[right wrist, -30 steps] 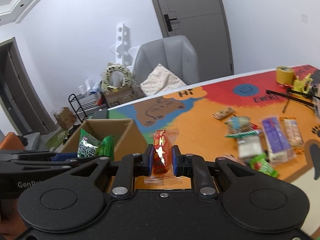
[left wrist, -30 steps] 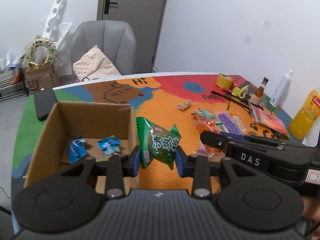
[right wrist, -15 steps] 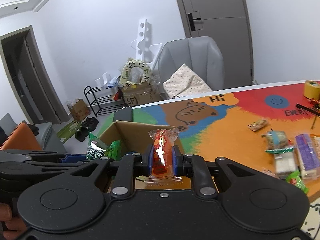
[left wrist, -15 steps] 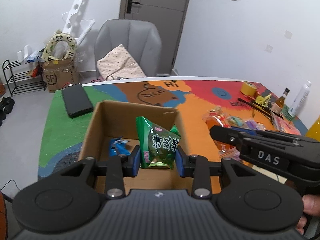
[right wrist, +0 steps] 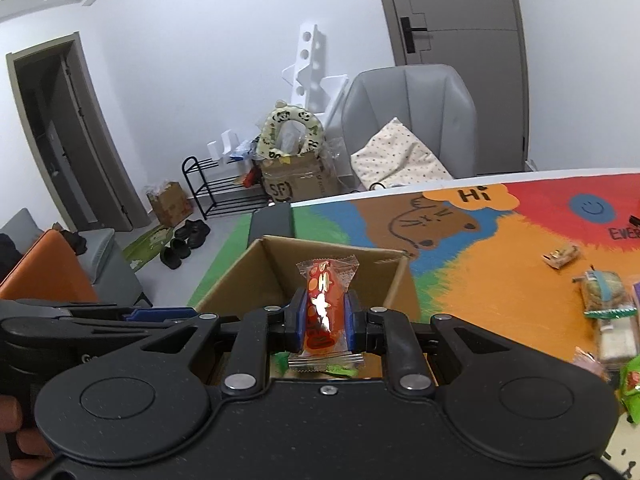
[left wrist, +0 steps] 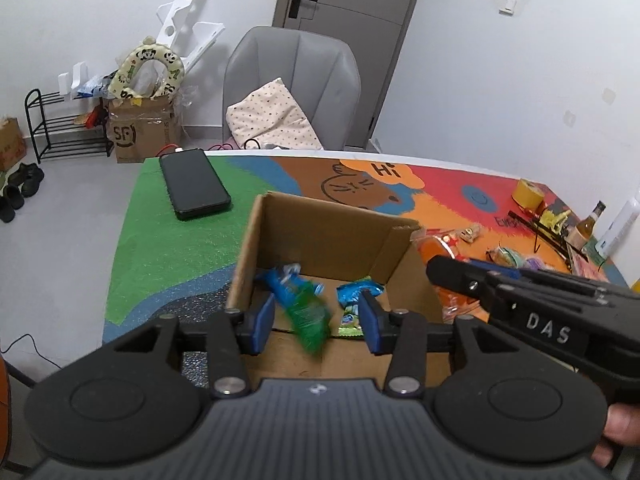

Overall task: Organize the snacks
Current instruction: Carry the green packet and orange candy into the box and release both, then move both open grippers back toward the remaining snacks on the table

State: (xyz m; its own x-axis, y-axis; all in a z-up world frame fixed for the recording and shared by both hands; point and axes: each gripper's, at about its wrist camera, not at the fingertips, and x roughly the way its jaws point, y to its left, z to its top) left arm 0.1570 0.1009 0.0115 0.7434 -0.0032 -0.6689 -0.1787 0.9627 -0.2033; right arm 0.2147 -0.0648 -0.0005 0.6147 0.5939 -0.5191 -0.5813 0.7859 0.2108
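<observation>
An open cardboard box (left wrist: pixel 320 220) stands on the colourful mat and also shows in the right wrist view (right wrist: pixel 260 276). My left gripper (left wrist: pixel 316 322) is open above the box's near edge. A green snack bag (left wrist: pixel 308 316), blurred, is falling free between its fingers into the box. Blue snack packets (left wrist: pixel 358 290) lie on the box floor. My right gripper (right wrist: pixel 324 324) is shut on a red-orange wrapped snack (right wrist: pixel 325 304), held upright over the box's near side.
A black phone (left wrist: pixel 194 184) lies on the green part of the mat, left of the box. Several loose snacks (right wrist: pixel 604 292) lie to the right. A tape roll (left wrist: pixel 528 194), bottles (left wrist: pixel 588 224) and a grey chair (left wrist: pixel 292 88) stand beyond.
My left gripper opened over the box and let go of the green bag, which is dropping in. Both grippers moved left to over the box. The right one still holds its snack.
</observation>
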